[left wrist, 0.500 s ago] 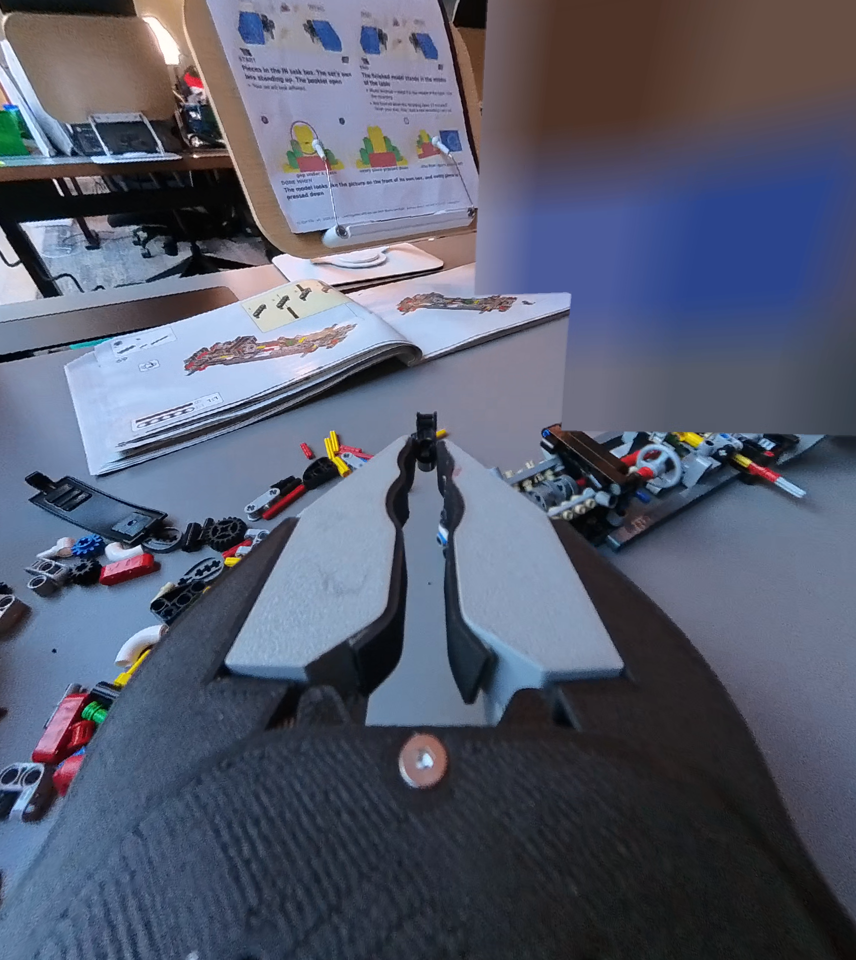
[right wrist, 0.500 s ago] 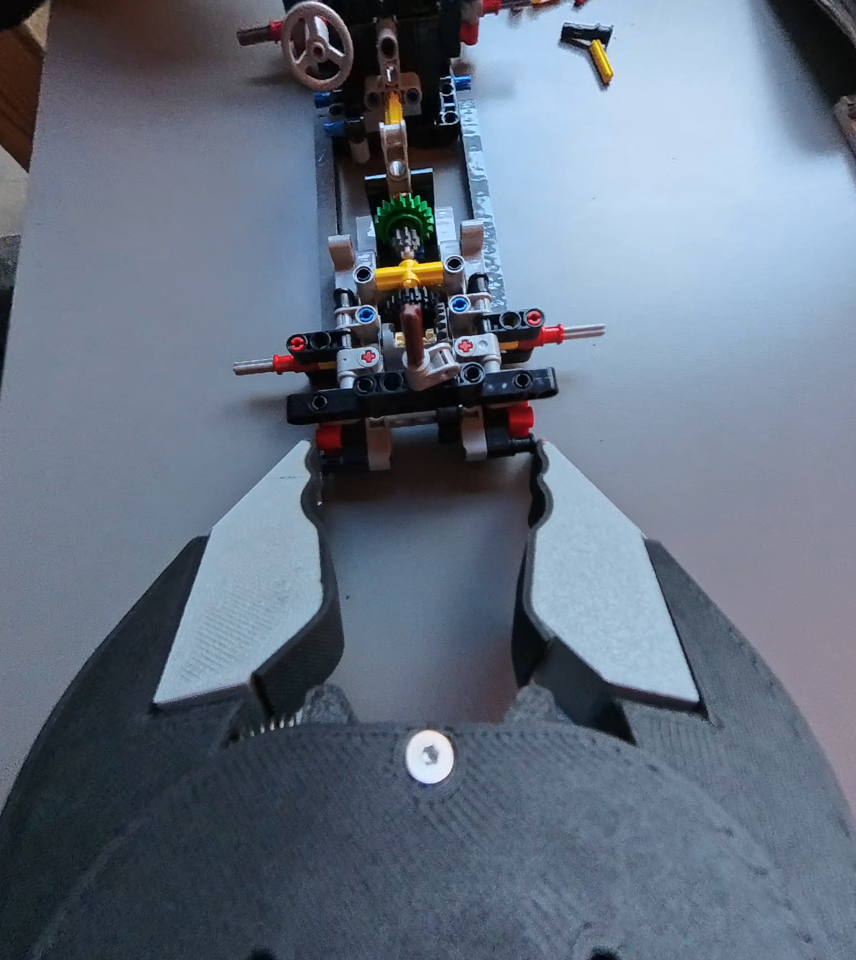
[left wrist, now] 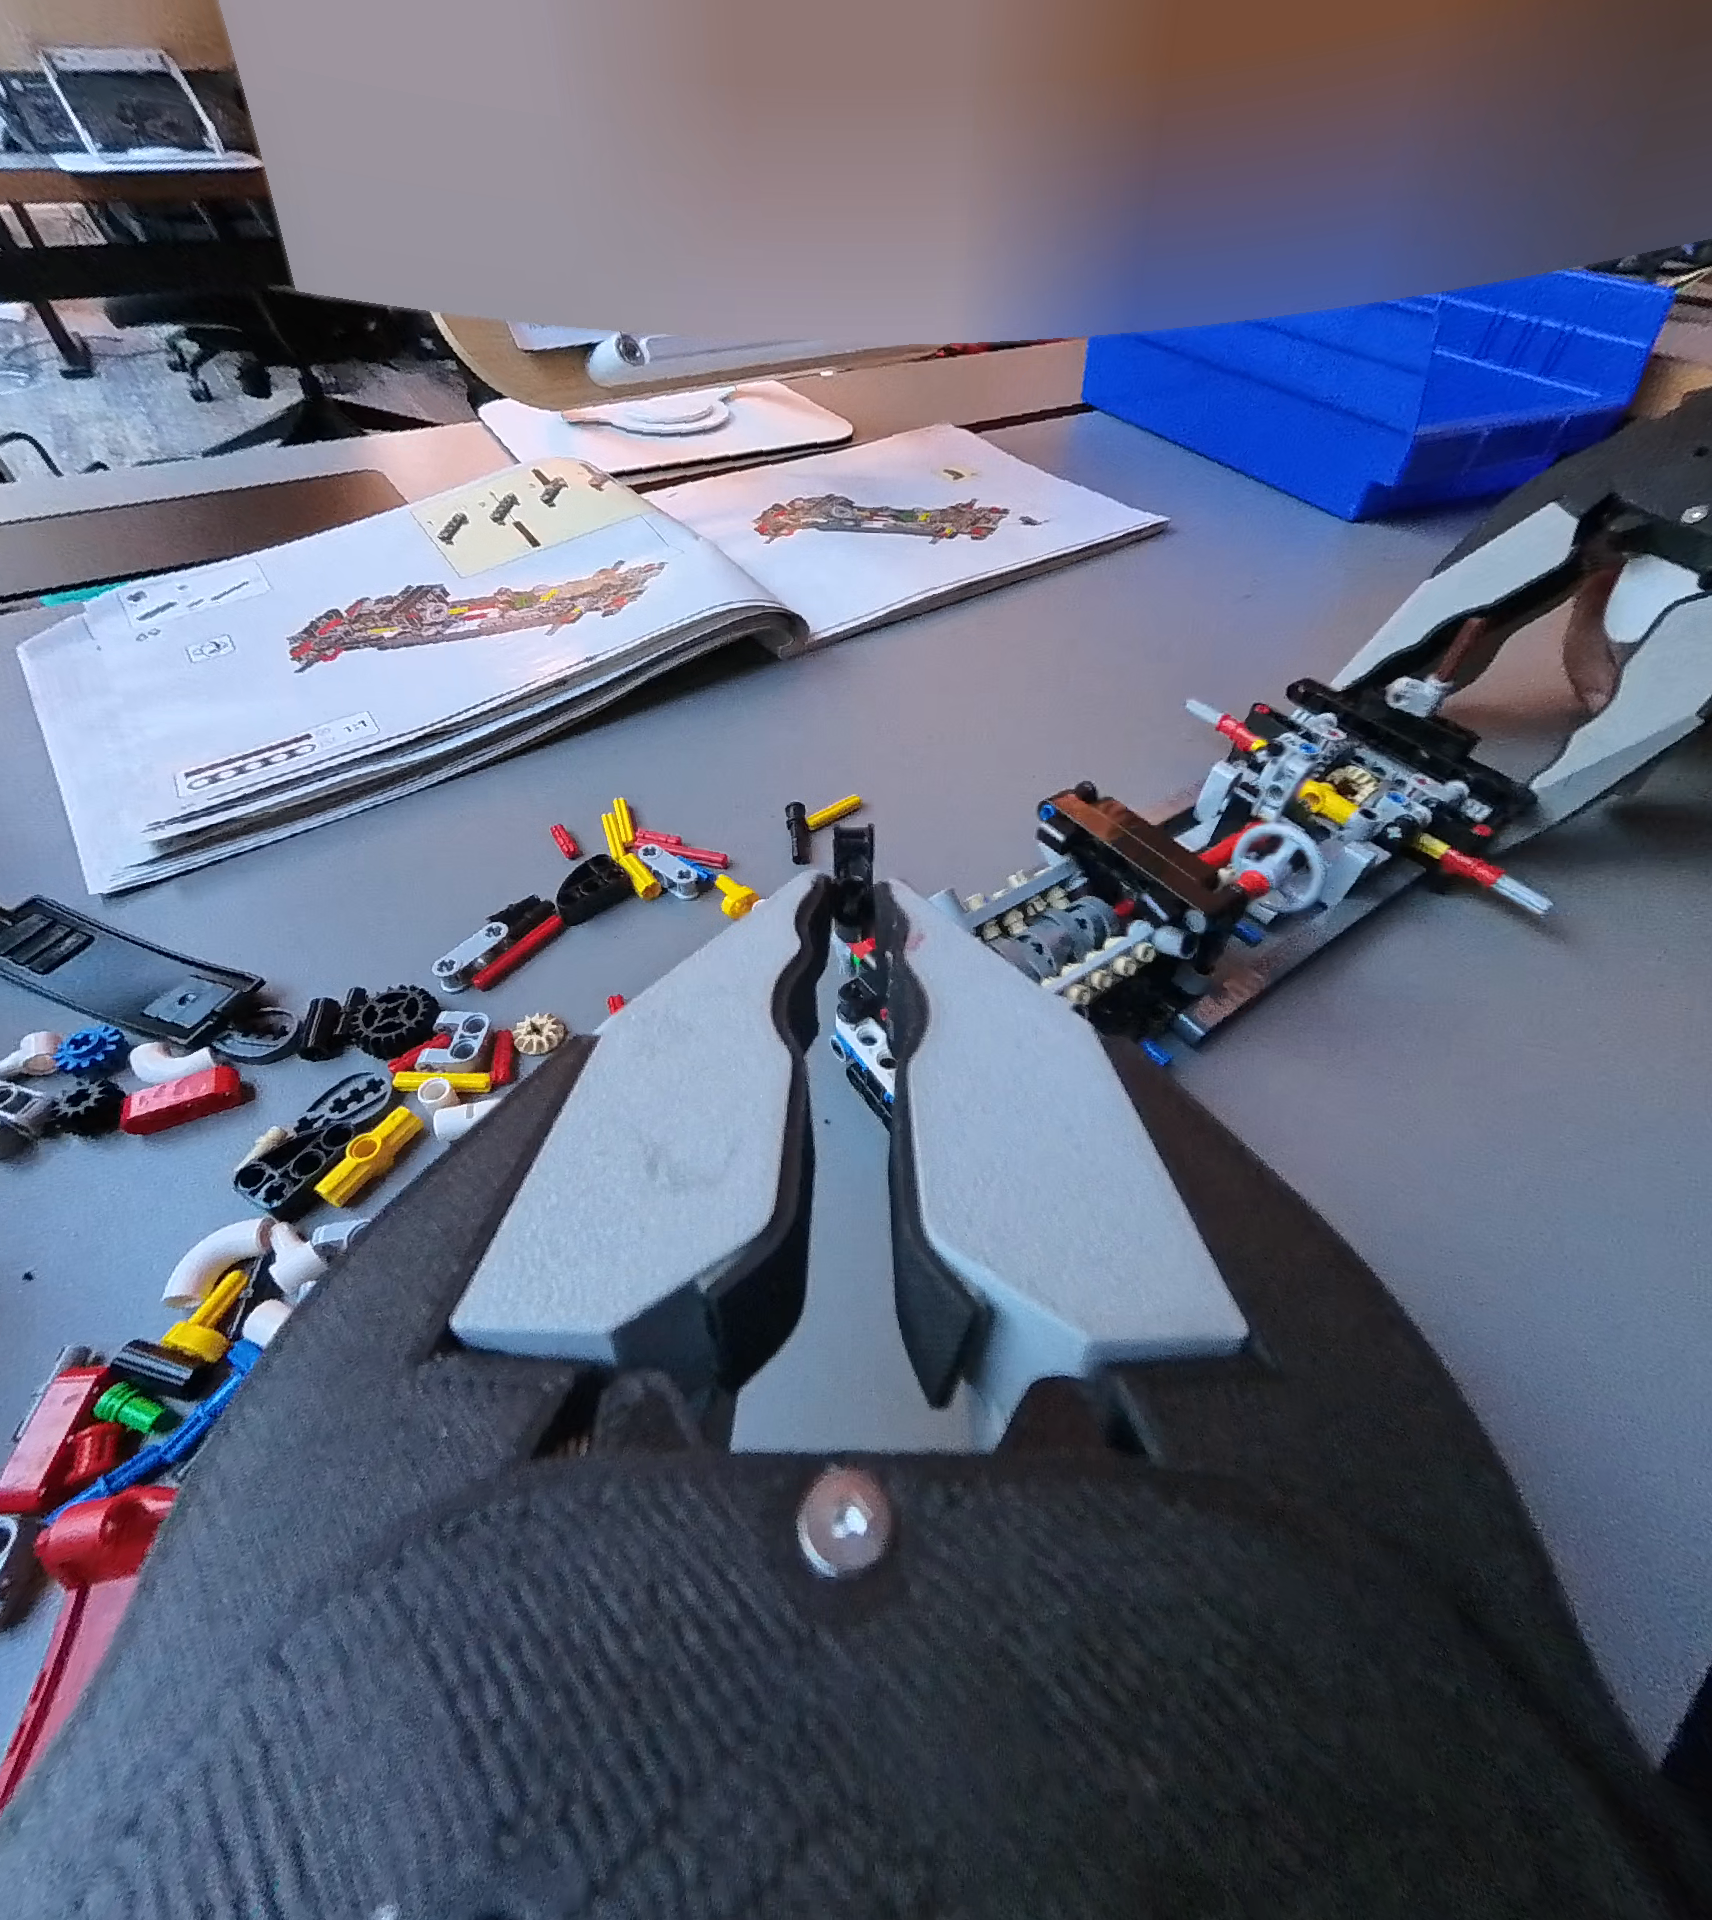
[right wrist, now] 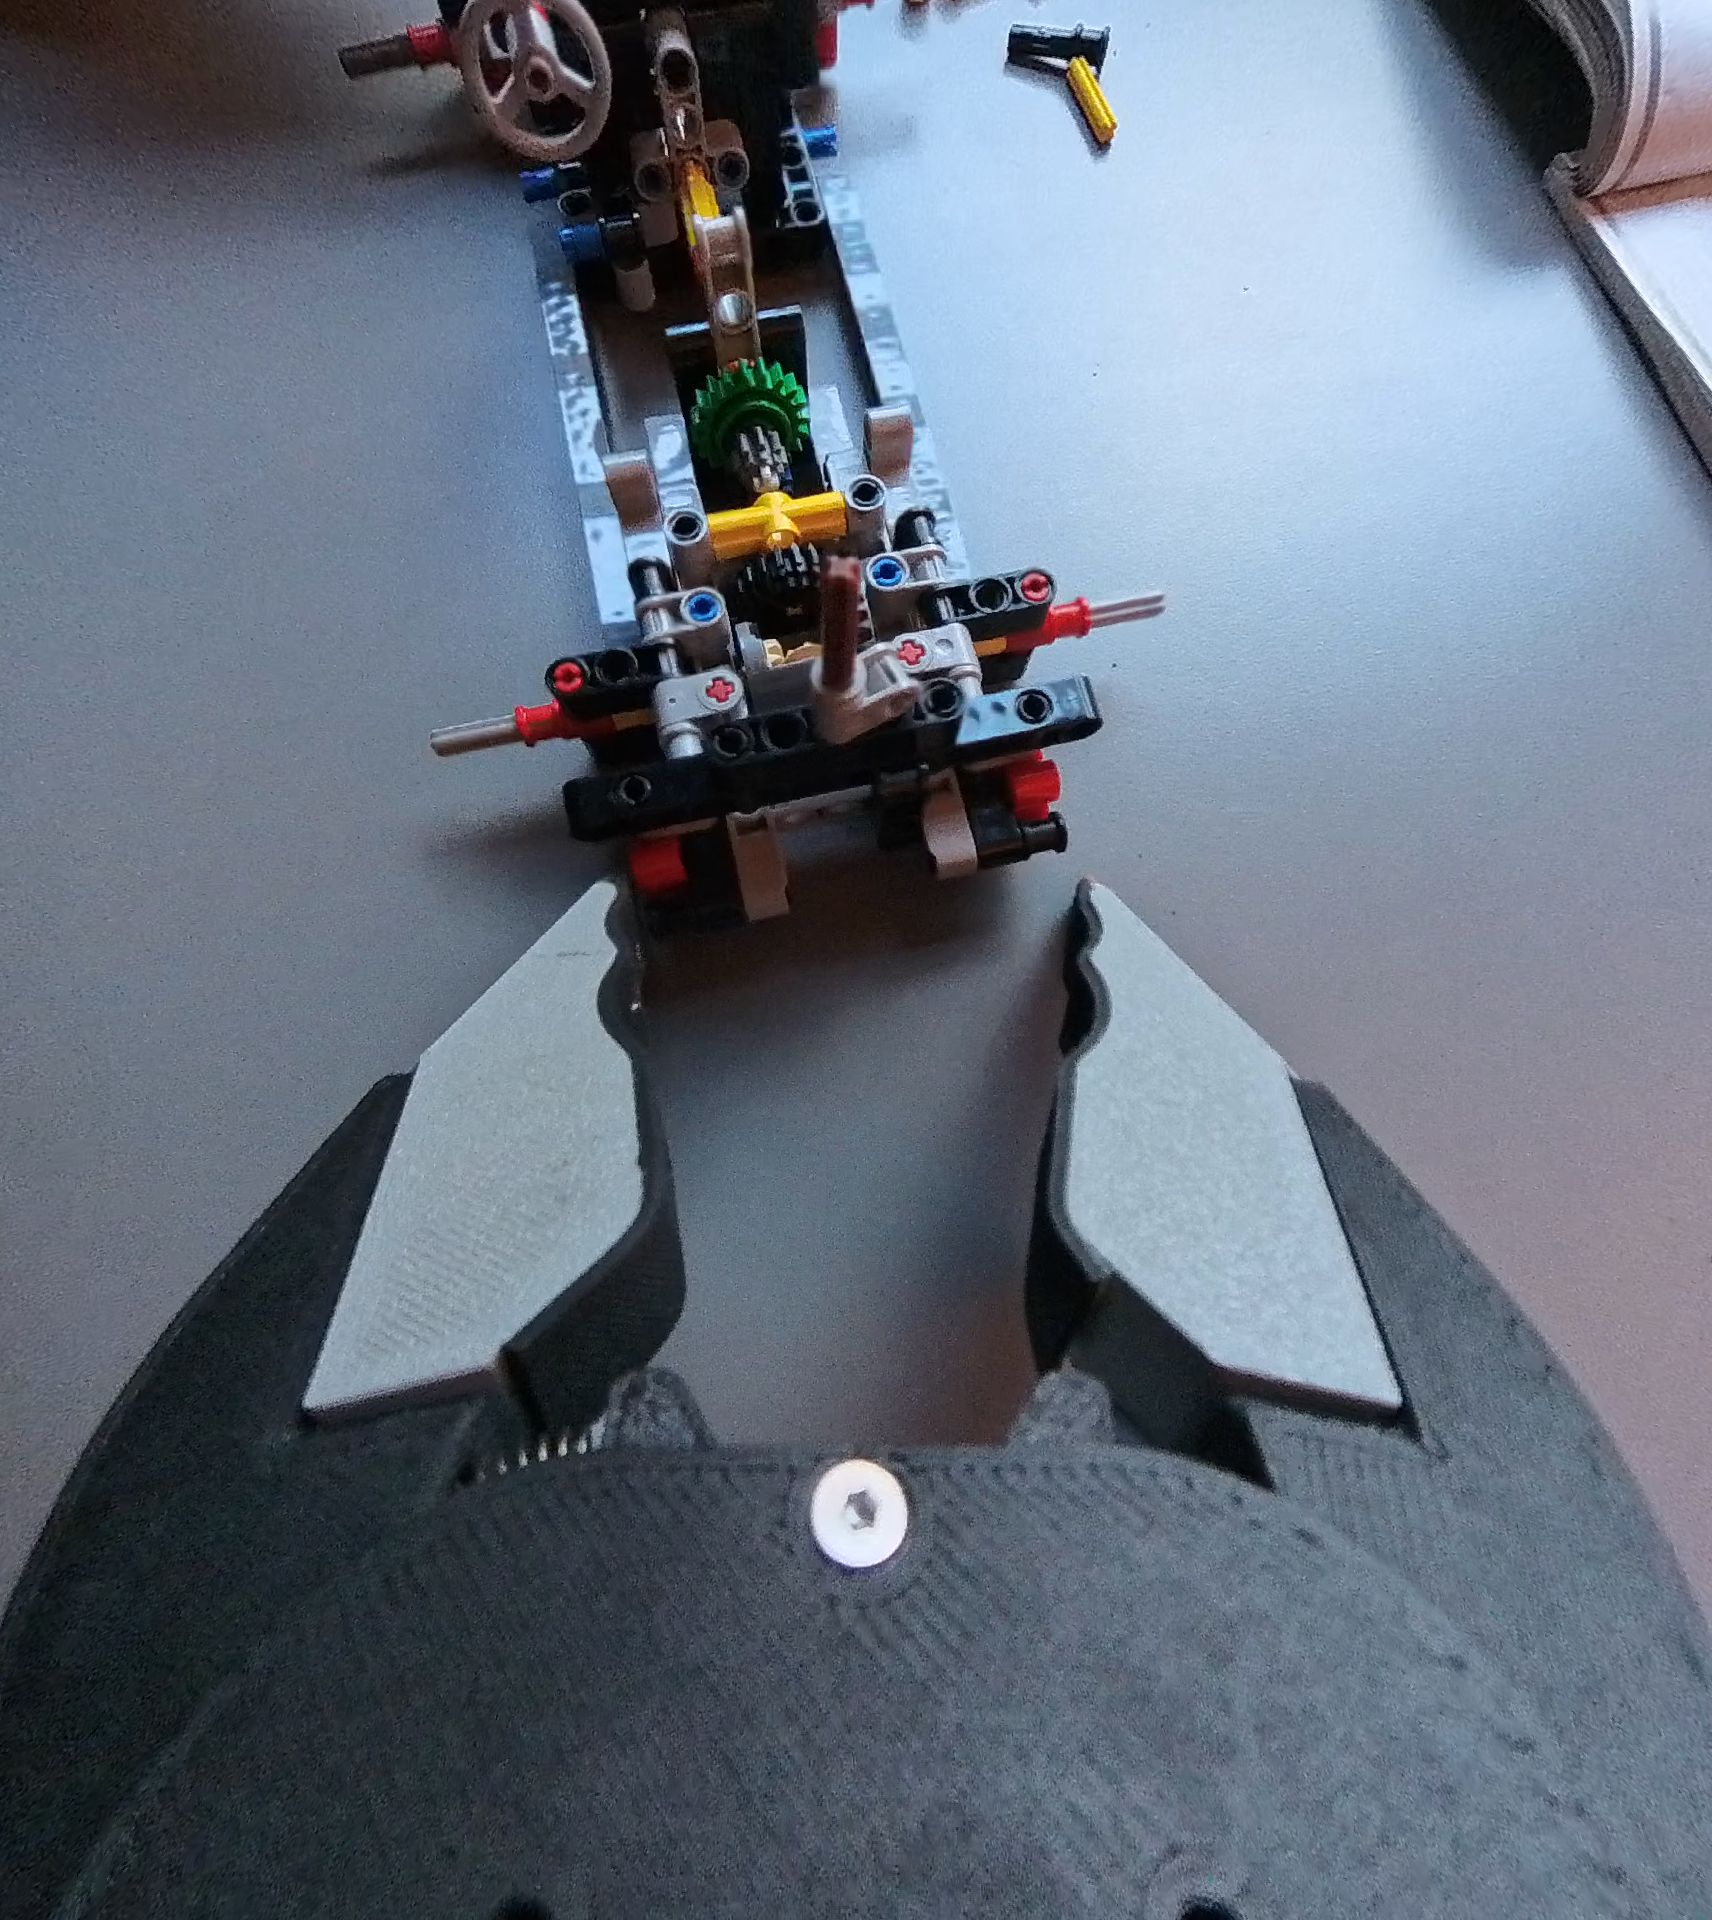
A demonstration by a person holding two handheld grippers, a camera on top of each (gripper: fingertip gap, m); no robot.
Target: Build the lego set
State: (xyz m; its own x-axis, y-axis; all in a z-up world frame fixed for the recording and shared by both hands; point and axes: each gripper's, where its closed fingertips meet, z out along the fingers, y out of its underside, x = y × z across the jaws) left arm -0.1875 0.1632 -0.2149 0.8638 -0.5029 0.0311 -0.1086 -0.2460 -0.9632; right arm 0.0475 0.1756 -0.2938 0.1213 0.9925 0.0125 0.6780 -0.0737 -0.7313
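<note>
Left gripper (left wrist: 857, 894): narrow, pads clamped on a small black connector piece (left wrist: 853, 854) protruding past the fingertips, raised above the grey bench (left wrist: 1454, 1195). Just left: loose parts (left wrist: 364, 1049) in red, yellow, black, grey and blue, scattered on the bench. Farther back: open instruction booklet (left wrist: 478, 644); blue bin (left wrist: 1382, 395).

Right gripper (right wrist: 847, 914): wide, nothing clamped; left fingertip (right wrist: 603, 925) at the near end of the chassis assembly (right wrist: 790, 665), contact not determinable; right fingertip apart from it.

Chassis assembly: long, narrow, lying flat on the bench. Black cross beams at the near end, grey axles with red bushes protruding sideways, yellow connector, green gear (right wrist: 750, 410), brown upright axle, grey steering wheel (right wrist: 540, 73) at the far end.
</note>
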